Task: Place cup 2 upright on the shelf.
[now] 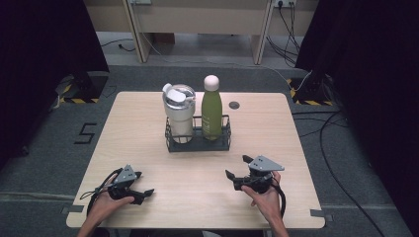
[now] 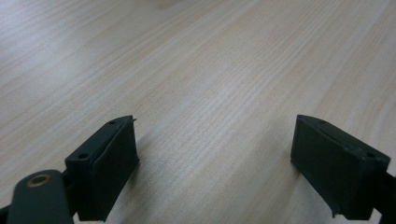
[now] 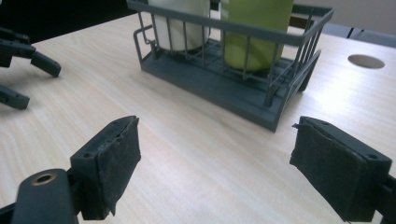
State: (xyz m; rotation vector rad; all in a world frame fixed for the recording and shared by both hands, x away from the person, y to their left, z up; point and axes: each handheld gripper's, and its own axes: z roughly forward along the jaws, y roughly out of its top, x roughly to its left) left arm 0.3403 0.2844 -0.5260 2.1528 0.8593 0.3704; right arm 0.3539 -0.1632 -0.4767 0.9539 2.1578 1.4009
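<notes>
desk point(image 1: 148, 148): wire basket point(image 1: 197, 140) at middle, toward far edge | white tumbler point(image 1: 179, 111) left, green bottle point(image 1: 211, 111) right, both upright in basket | right gripper point(image 1: 238, 167) near front edge, nearer to bottle, basket ahead-left, jaws released, empty | left gripper point(image 1: 143, 183) by front-left corner, jaws spread, empty.

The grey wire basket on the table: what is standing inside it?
Inside the grey wire basket stand a white tumbler with a lid, on the left, and a green bottle with a pale cap, on the right. The basket bars partly cover their bottoms, so what lies under them cannot be seen.
</notes>
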